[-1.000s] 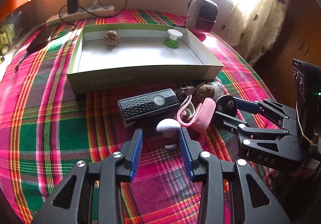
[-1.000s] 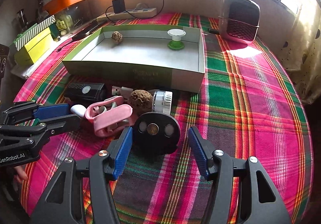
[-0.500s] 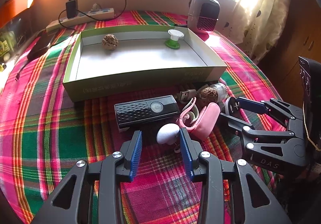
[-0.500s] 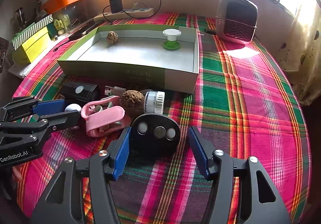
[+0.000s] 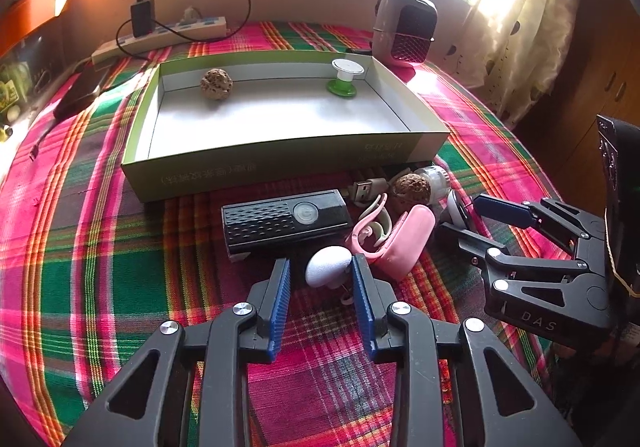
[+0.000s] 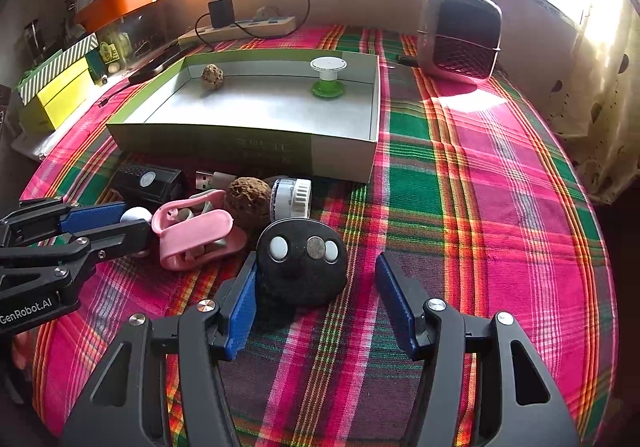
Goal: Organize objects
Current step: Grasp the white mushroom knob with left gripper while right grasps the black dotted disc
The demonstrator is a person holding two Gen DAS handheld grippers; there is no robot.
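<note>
On the plaid cloth, a small white mushroom-shaped piece (image 5: 328,271) lies tilted between the blue pads of my left gripper (image 5: 320,262). It leans on the right pad and a gap remains at the left pad, with the jaws closing. A black oval remote (image 6: 302,267) with pale buttons stands between the jaws of my right gripper (image 6: 316,261). It touches the left pad while the right pad stands well clear. Behind them is a green open box (image 5: 280,159) holding a brown ball (image 5: 216,83) and a green-and-white spool (image 5: 346,77).
A black ribbed device (image 5: 284,221), a pink case (image 5: 400,243), a second brown ball (image 5: 410,187), a USB plug (image 5: 366,187) and a white-capped jar (image 5: 434,177) crowd the box's front. A heater (image 5: 404,27) and a power strip (image 5: 160,37) stand at the back.
The white piece has tipped from upright onto its side, and the left jaws have narrowed around it. The black remote now rests against the right gripper's left pad.
</note>
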